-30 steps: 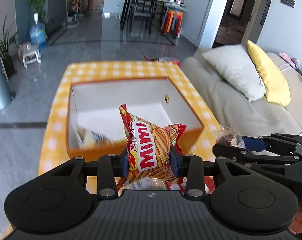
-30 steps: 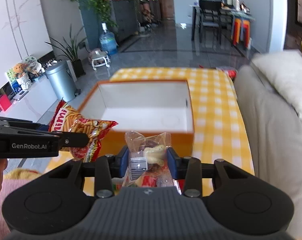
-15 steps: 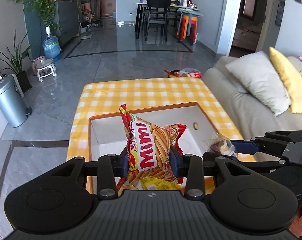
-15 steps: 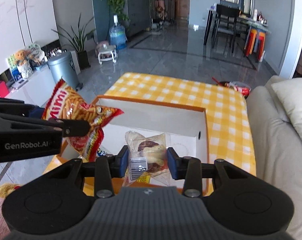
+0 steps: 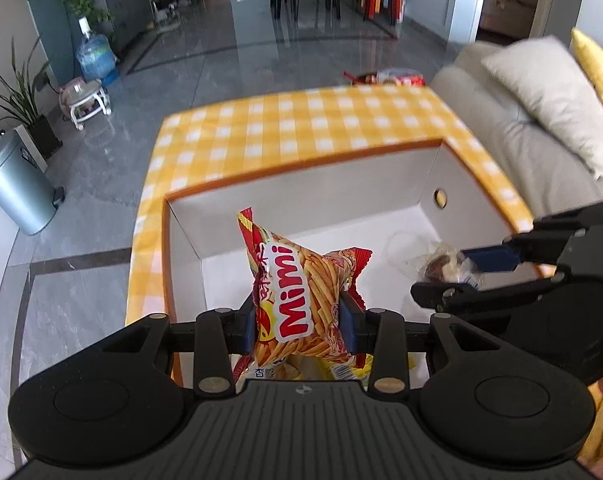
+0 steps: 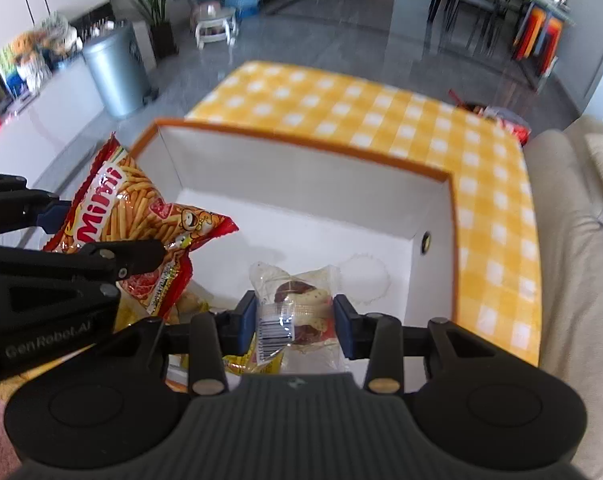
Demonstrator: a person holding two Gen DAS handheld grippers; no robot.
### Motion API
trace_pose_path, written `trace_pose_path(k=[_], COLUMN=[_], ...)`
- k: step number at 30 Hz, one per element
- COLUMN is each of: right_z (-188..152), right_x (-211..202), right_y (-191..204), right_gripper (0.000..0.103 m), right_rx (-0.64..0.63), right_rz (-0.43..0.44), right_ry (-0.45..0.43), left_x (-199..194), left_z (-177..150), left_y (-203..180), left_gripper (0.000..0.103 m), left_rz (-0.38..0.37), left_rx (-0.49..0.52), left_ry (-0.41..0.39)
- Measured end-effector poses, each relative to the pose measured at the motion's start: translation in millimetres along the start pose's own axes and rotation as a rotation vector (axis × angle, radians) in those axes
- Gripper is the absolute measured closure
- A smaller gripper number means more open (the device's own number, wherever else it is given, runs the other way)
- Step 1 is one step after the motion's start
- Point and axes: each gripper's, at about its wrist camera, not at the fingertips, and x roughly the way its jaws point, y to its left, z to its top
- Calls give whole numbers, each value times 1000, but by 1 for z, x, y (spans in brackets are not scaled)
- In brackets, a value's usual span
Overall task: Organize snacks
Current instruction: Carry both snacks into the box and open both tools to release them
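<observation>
My left gripper [image 5: 298, 322] is shut on a red Mimi snack bag [image 5: 301, 300] and holds it over the near left part of the open orange-rimmed box [image 5: 301, 196]. The bag also shows in the right wrist view [image 6: 141, 220]. My right gripper [image 6: 295, 326] is shut on a clear pastry packet [image 6: 297, 308] and holds it over the box [image 6: 309, 184], to the right of the left gripper. The packet also shows in the left wrist view [image 5: 441, 264]. Yellow snack packs [image 5: 341, 368] lie in the box under the grippers.
The box sits on a table with a yellow checked cloth [image 5: 301, 128]. A beige sofa [image 5: 541, 120] with cushions runs along the right. A grey bin [image 6: 115, 72] stands on the floor to the left. Snack packs [image 5: 393, 78] lie past the table's far edge.
Both grippers have moved forward and tilted down, from in front of the box to over its inside, each still holding its snack. The box floor now shows below them.
</observation>
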Motion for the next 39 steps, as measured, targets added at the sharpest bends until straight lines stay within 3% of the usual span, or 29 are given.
trace_pose_path(k=[8,19,31,39], right_z=[9,2,-2,4], right_x=[47,80,86,63], right_y=[-5,-5,-6,-4], right_gripper=[65,64,57,41], right_rx=[13,-17,3,-13], right_rz=[21,-4,0,-35], right_ry=[161,294,328,290], left_x=[31,60,58,35], left_z=[-1,-3,-3,-3], left_y=[-1,-4,-11,-4], left_gripper=[59,59,50,39], left_rz=[-6,8,42,48], left_rx=[6,37,75,58], left_ry=[98,195,208,177])
